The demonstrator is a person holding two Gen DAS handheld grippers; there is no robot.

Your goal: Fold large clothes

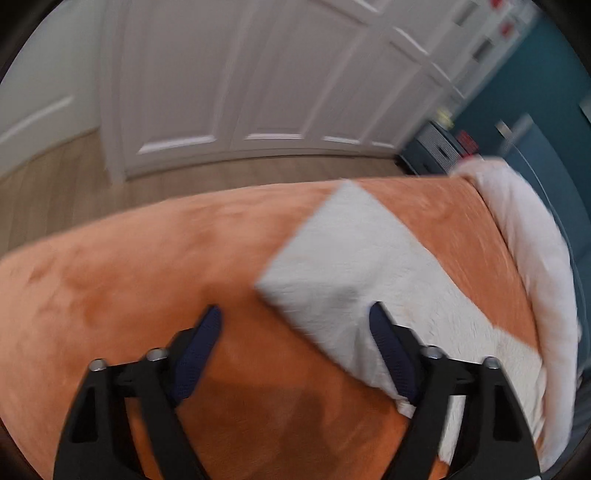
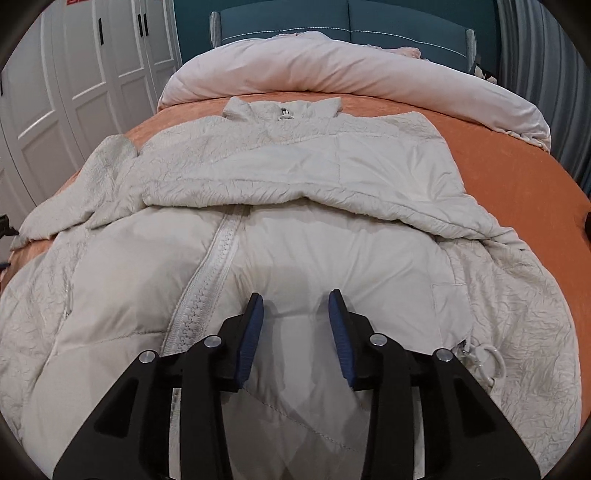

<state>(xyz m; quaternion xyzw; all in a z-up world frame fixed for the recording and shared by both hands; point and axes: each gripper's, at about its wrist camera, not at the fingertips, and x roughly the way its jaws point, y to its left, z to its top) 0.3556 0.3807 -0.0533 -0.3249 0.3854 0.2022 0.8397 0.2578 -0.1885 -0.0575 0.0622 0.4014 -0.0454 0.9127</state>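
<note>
A large cream puffer jacket [image 2: 295, 206] lies zipped, front up, on an orange bedspread [image 2: 517, 173]. Its right sleeve is folded across the chest; its left sleeve [image 2: 92, 184] lies out to the side. My right gripper [image 2: 295, 306] is open and empty just above the lower front, right of the zipper [image 2: 207, 280]. In the blurred left wrist view, my left gripper [image 1: 295, 314] is open and empty above the bedspread [image 1: 129, 277], with the cuff end of the sleeve [image 1: 351, 266] between and beyond its fingertips.
A rolled pale pink duvet [image 2: 351, 70] lies across the head of the bed before a teal headboard [image 2: 347, 18]. White wardrobe doors [image 1: 229, 81] and wood floor [image 1: 55, 184] lie beyond the bed's left side.
</note>
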